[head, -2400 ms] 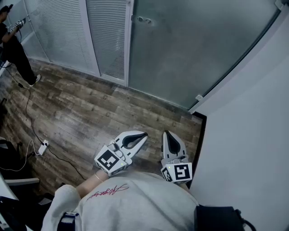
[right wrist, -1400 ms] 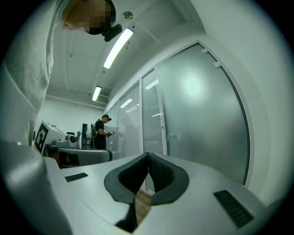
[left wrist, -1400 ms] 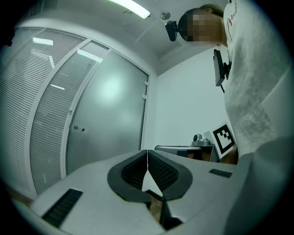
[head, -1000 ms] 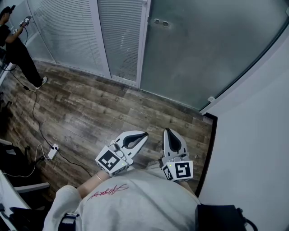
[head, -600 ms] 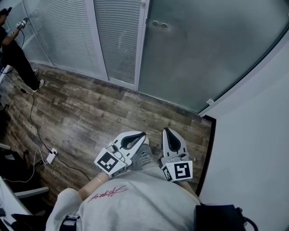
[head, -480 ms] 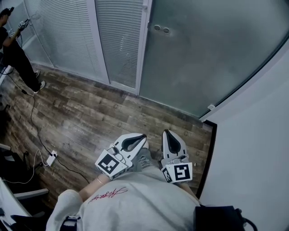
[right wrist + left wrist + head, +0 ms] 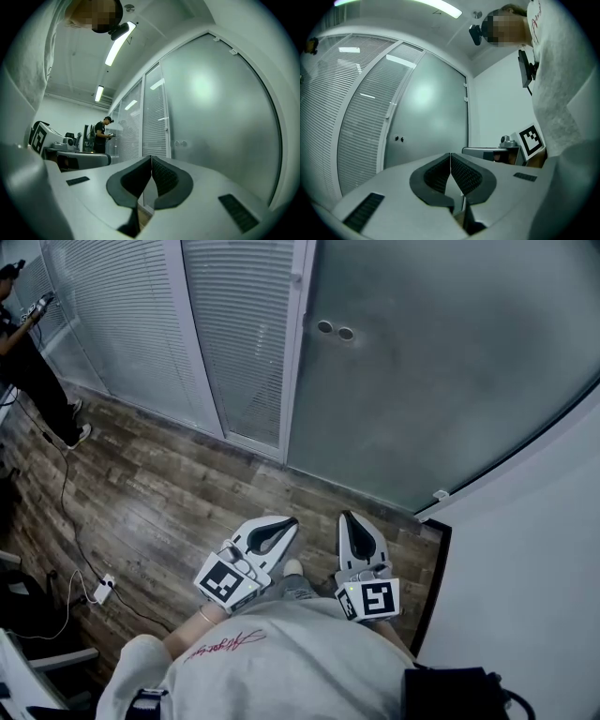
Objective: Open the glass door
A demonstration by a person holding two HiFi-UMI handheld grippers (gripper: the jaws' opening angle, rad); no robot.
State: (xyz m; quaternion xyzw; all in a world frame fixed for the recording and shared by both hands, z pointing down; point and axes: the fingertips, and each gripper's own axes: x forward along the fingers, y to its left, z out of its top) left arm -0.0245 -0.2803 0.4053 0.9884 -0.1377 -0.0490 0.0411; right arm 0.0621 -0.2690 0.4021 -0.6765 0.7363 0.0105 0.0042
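Note:
The frosted glass door (image 7: 441,362) stands ahead, with two small round fittings (image 7: 335,331) near its left edge. Both grippers are held level in front of my body, pointing at the door and well short of it. My left gripper (image 7: 289,521) is shut with nothing between its pads. My right gripper (image 7: 348,517) is shut and empty too. In the left gripper view the door (image 7: 436,108) and its fittings (image 7: 399,138) lie beyond the closed left gripper (image 7: 450,154). The right gripper view shows the door (image 7: 215,117) past the closed right gripper (image 7: 151,158).
Slatted blind panels (image 7: 234,334) adjoin the door on the left. A white wall (image 7: 525,549) runs close on the right. A person (image 7: 28,343) stands at the far left, and a cable with a power strip (image 7: 103,589) lies on the wood floor (image 7: 169,493).
The door and its fittings have come closer and sit lower in the head view. Both grippers have moved forward together, still shut and side by side.

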